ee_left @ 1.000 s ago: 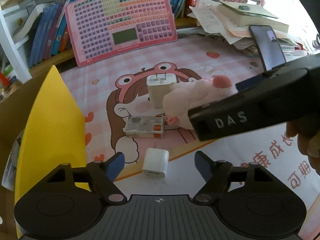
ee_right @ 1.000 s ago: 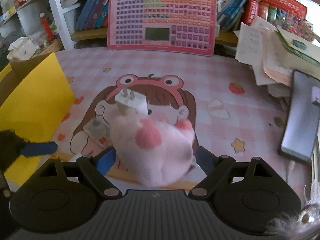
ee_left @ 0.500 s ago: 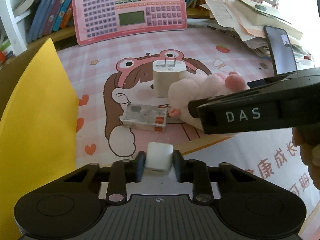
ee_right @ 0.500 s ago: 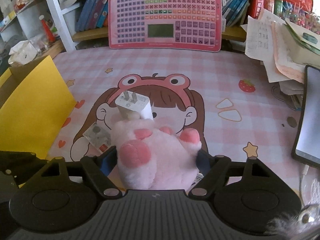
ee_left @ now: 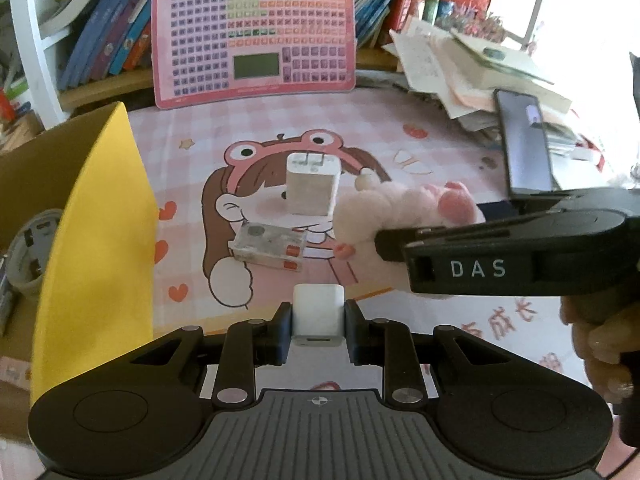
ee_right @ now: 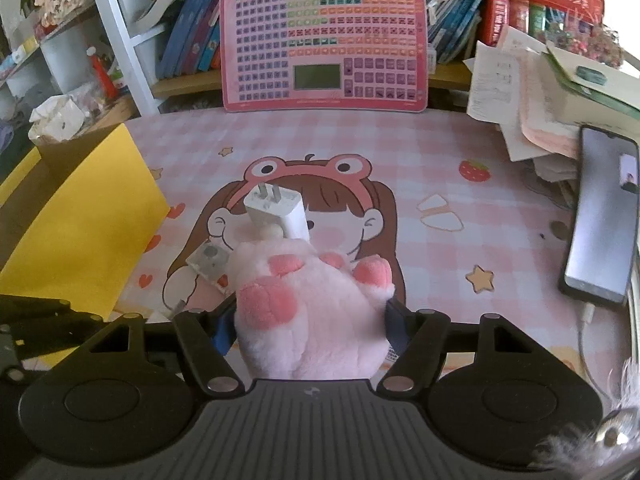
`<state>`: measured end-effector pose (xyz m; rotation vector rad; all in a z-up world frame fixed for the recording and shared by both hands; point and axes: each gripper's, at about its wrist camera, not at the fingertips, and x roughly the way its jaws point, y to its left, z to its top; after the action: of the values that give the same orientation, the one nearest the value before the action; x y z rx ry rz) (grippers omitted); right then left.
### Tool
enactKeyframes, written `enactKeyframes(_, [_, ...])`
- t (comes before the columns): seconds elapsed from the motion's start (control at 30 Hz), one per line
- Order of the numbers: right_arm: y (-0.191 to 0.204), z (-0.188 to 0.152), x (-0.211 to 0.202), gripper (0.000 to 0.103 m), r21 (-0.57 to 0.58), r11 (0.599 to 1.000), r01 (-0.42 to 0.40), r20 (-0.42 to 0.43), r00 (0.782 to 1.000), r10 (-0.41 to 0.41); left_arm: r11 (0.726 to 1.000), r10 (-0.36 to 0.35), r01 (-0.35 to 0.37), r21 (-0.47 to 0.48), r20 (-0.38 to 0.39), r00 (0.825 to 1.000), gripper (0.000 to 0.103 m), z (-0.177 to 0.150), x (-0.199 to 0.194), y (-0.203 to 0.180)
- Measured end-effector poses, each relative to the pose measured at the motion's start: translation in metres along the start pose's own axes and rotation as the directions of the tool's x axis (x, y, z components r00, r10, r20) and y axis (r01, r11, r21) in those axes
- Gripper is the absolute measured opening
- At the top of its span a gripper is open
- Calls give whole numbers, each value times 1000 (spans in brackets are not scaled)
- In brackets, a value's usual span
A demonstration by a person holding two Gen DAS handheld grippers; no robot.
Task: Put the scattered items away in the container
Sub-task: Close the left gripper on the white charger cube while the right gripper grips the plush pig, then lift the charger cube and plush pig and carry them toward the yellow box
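Note:
My left gripper (ee_left: pixel 318 320) is shut on a small white cube charger (ee_left: pixel 318 308), held just above the pink desk mat (ee_left: pixel 400 120). The jaws of my right gripper (ee_right: pixel 310 320) are closing on a pink plush paw (ee_right: pixel 308 304), and both fingers press into its sides. Just beyond the paw, a white wall plug (ee_right: pixel 276 212) stands on the mat with a small clear case (ee_right: pixel 208 260) to its left. A cardboard box with a yellow flap (ee_left: pixel 100 240) stands open at the left, also seen in the right wrist view (ee_right: pixel 80 220).
A grey round item (ee_left: pixel 28 256) lies inside the box. A phone (ee_right: pixel 600 216) lies at the right edge below a pile of papers (ee_right: pixel 520 92). A pink key chart (ee_right: pixel 324 40) leans against bookshelves at the back. A hand (ee_left: pixel 600 332) grips the right tool.
My left gripper has shut on the white cube charger and lifted it slightly. The right gripper's jaws have narrowed from wide apart until they squeeze the plush paw.

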<state>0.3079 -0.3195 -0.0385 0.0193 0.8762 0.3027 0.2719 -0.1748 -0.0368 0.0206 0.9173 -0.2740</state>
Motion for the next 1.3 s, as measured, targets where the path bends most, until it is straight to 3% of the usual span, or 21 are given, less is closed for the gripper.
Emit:
enactKeyframes(0.67, [18, -49, -65, 68, 67, 998, 7, -41, 999, -5, 996, -87, 86, 25, 54, 995, 25, -43, -69, 6])
enactKeyframes(1.07, [67, -76, -88, 68, 40, 999, 12, -106, 994, -8, 990, -141, 140, 31, 26, 990, 25, -84, -101, 32])
enactKeyframes(1.17, [91, -79, -96, 68, -30, 999, 32, -73, 997, -34, 990, -137, 135, 29, 55, 989, 25, -89, -112, 42])
enactKeyframes(1.3, [115, -90, -102, 68, -18, 999, 27, -72, 997, -29, 989, -144, 144, -4, 57, 988, 25, -105, -124, 57])
